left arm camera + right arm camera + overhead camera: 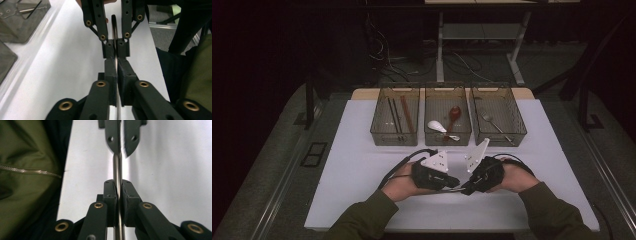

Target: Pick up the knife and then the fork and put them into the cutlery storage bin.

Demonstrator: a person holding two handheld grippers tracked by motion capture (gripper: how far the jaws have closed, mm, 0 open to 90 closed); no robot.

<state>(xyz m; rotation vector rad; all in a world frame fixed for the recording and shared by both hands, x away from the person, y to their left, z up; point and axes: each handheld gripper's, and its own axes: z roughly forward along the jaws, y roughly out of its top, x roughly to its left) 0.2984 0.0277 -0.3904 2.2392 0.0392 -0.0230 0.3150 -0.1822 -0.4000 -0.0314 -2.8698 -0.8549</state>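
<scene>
A thin metal utensil (117, 167) is held level just above the white table (362, 170), between my two grippers. In the high view the left gripper (452, 181) and the right gripper (467, 188) meet tip to tip at the front middle. The left gripper (116, 63) is shut on one end of the utensil (114, 27), seen edge-on. The right gripper (118, 186) is shut on its shiny handle. Each gripper view has the other gripper straight ahead, also clamped on the utensil. Which kind of utensil it is stays unclear.
Three clear bins stand in a row at the back of the table. The left bin (395, 135) holds chopsticks, the middle bin (447, 136) holds a white spoon and a red spoon, and the right bin (500, 137) holds a metal utensil. Green sleeves come in from the front edge.
</scene>
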